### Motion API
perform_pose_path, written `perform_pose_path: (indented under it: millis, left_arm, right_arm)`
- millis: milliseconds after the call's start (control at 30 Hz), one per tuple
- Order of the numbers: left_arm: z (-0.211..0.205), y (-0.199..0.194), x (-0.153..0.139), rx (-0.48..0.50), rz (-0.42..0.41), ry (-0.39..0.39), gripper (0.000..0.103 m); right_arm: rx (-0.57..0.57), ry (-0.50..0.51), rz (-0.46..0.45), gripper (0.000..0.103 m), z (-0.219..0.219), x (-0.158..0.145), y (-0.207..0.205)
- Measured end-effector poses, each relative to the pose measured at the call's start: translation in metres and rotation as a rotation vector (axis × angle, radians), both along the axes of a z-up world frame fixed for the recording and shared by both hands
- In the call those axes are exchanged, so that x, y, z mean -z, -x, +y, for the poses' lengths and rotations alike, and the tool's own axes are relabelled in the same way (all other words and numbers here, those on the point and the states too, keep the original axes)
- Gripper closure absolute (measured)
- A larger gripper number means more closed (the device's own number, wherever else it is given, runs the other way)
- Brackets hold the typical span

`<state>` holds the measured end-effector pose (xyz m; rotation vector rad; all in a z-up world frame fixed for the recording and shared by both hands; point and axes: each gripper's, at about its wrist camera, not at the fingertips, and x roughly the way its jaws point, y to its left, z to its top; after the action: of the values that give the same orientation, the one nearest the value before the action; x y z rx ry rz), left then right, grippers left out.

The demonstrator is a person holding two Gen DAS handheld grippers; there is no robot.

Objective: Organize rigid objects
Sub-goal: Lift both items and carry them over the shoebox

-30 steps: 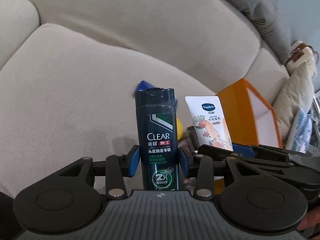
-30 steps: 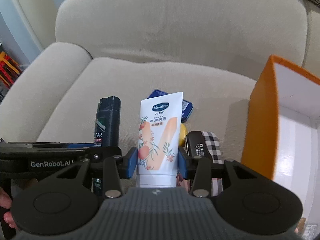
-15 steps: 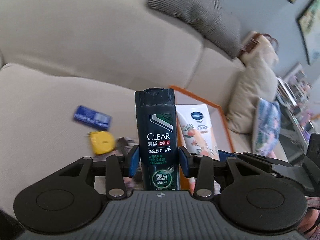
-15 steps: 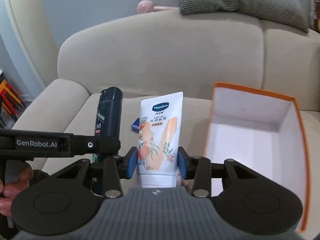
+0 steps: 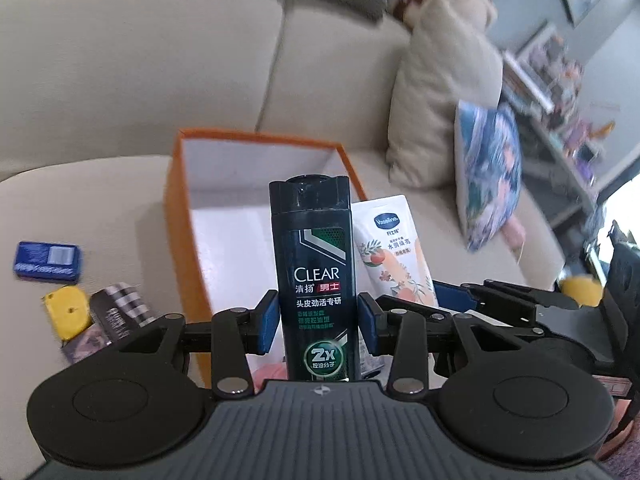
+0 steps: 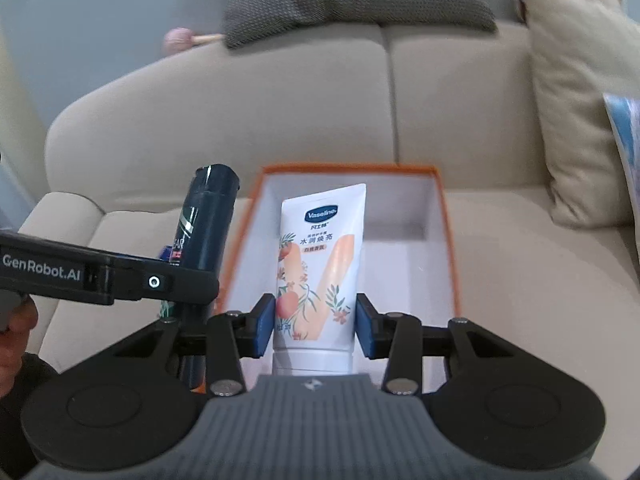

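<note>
Left hand-held gripper (image 5: 318, 322) clamps the dark shampoo bottle (image 5: 314, 280) upright, long axis along the fingers. Right hand-held gripper (image 6: 316, 330) likewise clamps the white lotion tube (image 6: 320, 268), cap nearest the camera. The open orange box (image 6: 448, 240) on the sofa seat lies directly beyond and below the tube; the bottle hangs over its left wall. The right hand appears better placed for lowering first.

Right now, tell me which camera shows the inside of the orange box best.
The right wrist view: it looks straight into the orange box, showing its white floor and all four walls, bare around the Vaseline tube. The left wrist view shows the box from one side, with the CLEAR bottle covering much of the interior.
</note>
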<state>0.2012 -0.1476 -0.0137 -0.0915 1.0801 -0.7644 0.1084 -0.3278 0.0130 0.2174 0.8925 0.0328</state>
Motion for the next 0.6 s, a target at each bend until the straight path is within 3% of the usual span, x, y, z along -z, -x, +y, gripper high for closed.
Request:
perform_pose_path:
  millis: [233, 400, 600]
  left_arm:
    - [-0.042, -0.03, 0.037, 0.058, 0.047, -0.193, 0.057]
    - [-0.065, -0.044, 0.061, 0.12, 0.055, -0.357, 0.057]
    - [-0.078, -0.051, 0.085, 0.17, 0.105, -0.433, 0.057]
  right_arm:
    - [0.004, -0.012, 0.098, 0.059, -0.017, 0.05, -0.028]
    - [0.024, -0.008, 0.119, 0.059, -0.016, 0.075, -0.048]
    - [-0.044, -0.032, 0.129, 0.059, -0.015, 0.104, -0.062]
